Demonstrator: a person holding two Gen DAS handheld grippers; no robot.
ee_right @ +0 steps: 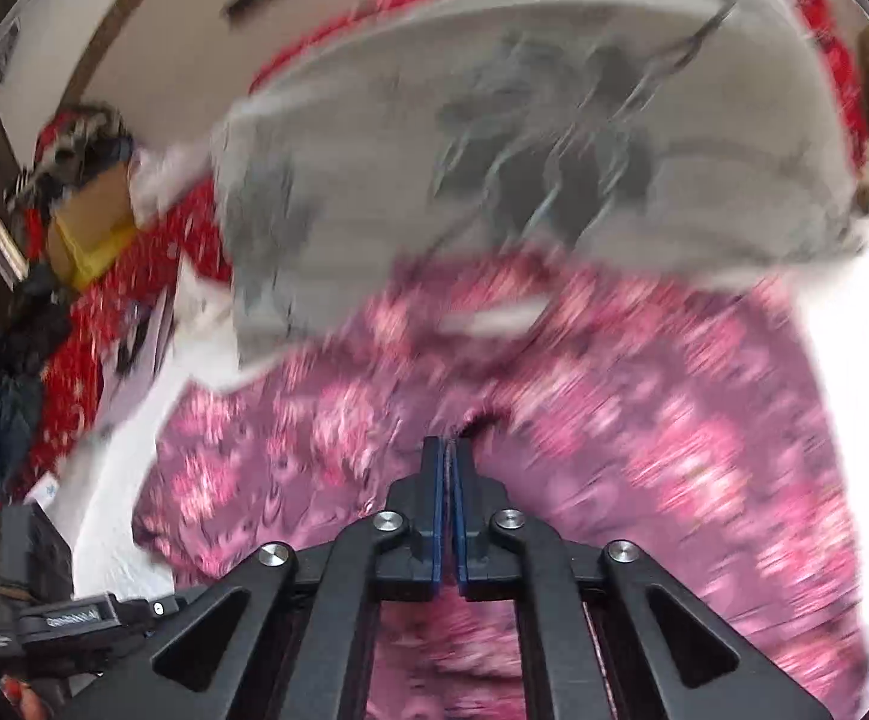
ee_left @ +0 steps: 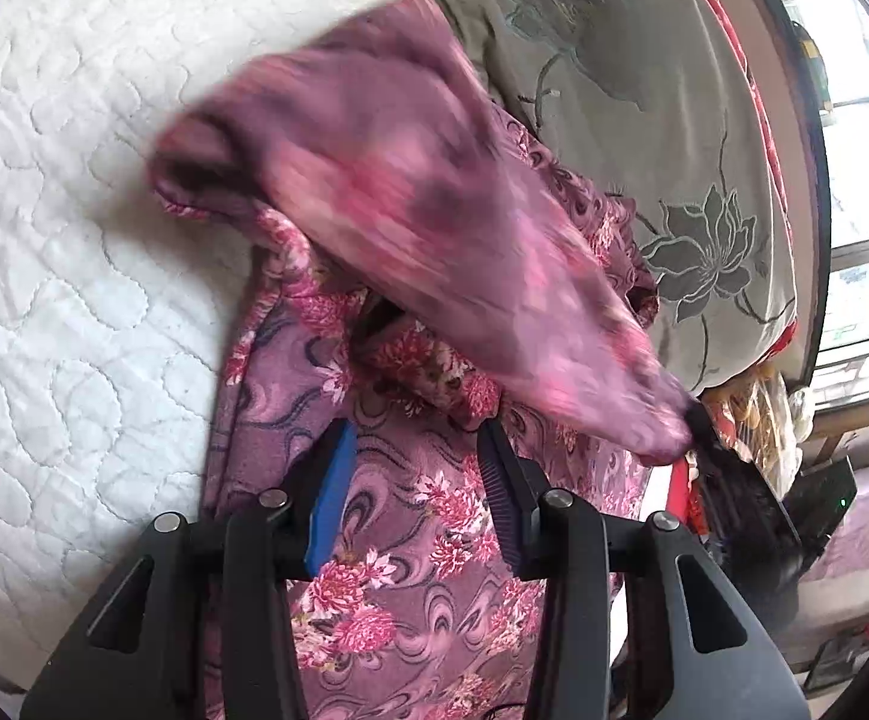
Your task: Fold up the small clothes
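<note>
Floral purple garment (ee_left: 410, 570) on quilted white mattress (ee_left: 74, 240); left gripper (ee_left: 416, 450) fingers wide, right gripper (ee_right: 449, 450) pinching its fabric

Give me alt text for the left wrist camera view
The open left gripper hovers over a pink floral garment on a white quilted mattress, while the right gripper swings one blurred end of it across; a grey floral quilt lies behind.

Jaws pinched on floral garment (ee_right: 554, 420)
</note>
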